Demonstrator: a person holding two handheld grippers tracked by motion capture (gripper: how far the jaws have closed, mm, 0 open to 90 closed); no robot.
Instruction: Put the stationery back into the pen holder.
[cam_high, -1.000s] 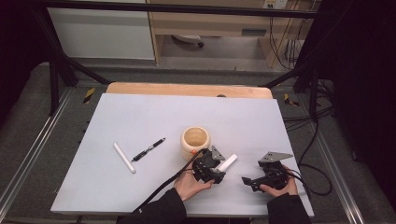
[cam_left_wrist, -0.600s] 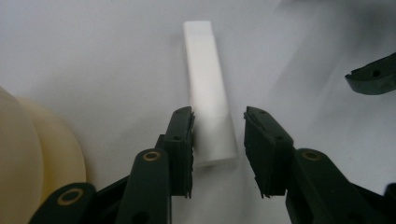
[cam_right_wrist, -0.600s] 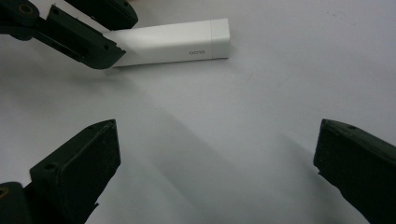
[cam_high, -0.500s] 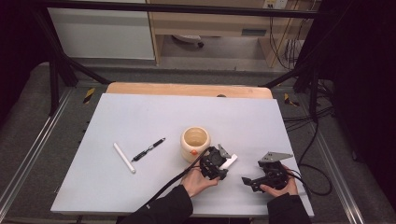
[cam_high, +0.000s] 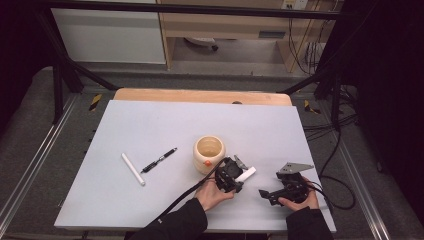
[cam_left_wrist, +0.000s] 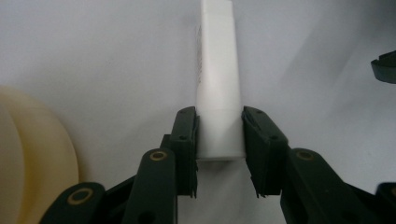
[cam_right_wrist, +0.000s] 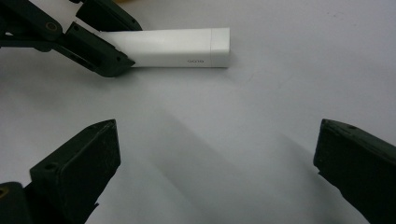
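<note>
White tube (cam_left_wrist: 218, 79): long, flat-sided, plain matte white, squared-off cap end with a faint seam line and tiny grey print near that seam, seen in the right gripper view (cam_right_wrist: 173, 48). It lies flat on the bench (cam_high: 150, 130), at about 4 o'clock from the cup and just beside it, toward the near right part of the bench top (cam_high: 246, 174).

Left tongs (cam_left_wrist: 219, 135) have just been closing; both black pads now press the tube's near end, one on each flat side, so the tube is gripped. The far, capped end sticks out past the jaws toward 12 o'clock in the left gripper view. In the high view the left tongs (cam_high: 239, 172) sit at 4 o'clock of the cup, with the person's left hand (cam_high: 212, 192) behind them.

Right tongs (cam_right_wrist: 217, 158) stand wide, nothing between the jaws, pointed at the tube from its side, apart from it. In the high view the right tongs (cam_high: 267, 192) are at 3 o'clock of the left hand, near the bench's front edge.

Cream cup (cam_high: 209, 152): round, open top, small orange mark on its near side. Black pen (cam_high: 159, 160) at 9 o'clock of the cup; white stick (cam_high: 133, 169) just beyond the pen, further toward 9 o'clock. Both well apart from the tube.
</note>
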